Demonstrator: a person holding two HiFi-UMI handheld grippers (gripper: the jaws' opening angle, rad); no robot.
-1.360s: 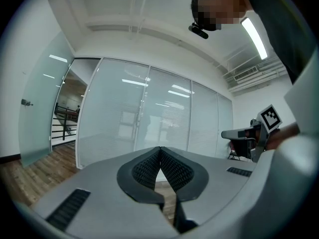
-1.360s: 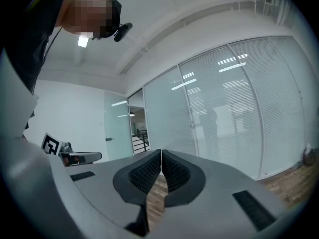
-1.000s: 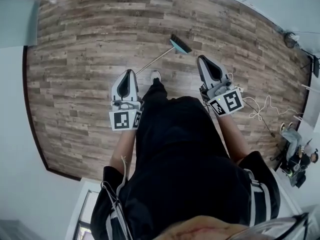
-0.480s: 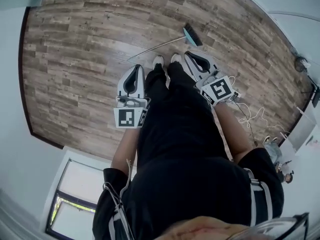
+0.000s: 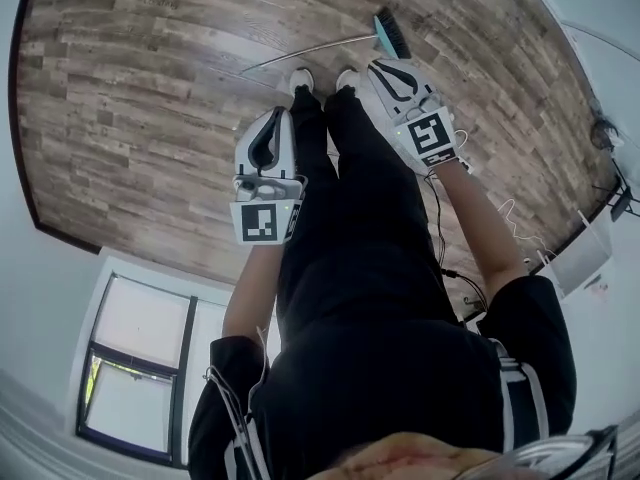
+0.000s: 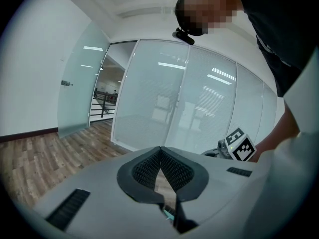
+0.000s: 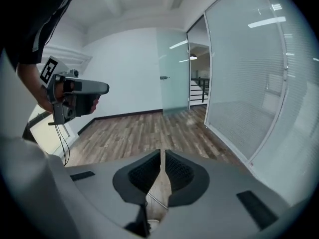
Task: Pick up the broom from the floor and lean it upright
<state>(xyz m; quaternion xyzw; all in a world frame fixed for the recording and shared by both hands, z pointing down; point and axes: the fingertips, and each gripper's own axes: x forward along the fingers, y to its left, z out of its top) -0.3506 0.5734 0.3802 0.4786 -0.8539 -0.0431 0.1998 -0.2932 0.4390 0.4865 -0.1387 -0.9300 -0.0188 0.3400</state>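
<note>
The broom (image 5: pixel 388 34) lies flat on the wood floor, its teal and black brush head at the top of the head view and its thin metal handle (image 5: pixel 300 52) running left past my shoes (image 5: pixel 300 78). My right gripper (image 5: pixel 376 65) is shut and empty, just below the brush head and apart from it. In the right gripper view a stretch of the handle (image 7: pixel 155 201) shows through the gap under the closed right gripper (image 7: pixel 162 151). My left gripper (image 5: pixel 277 113) is shut and empty beside my left leg. Under the closed left gripper (image 6: pixel 160 148) a teal bit of the broom (image 6: pixel 168 213) shows.
Wood plank floor (image 5: pixel 140 98) spreads left of the broom. A white wall with a low window (image 5: pixel 150 353) lies at the lower left. Frosted glass partitions (image 6: pixel 199 98) and a glass door (image 7: pixel 174 68) bound the room. My own legs (image 5: pixel 340 198) stand between the grippers.
Both grippers have dropped toward the floor, the right one further and up to the brush head. The head view has tipped forward, so the broom now sits near its top edge.
</note>
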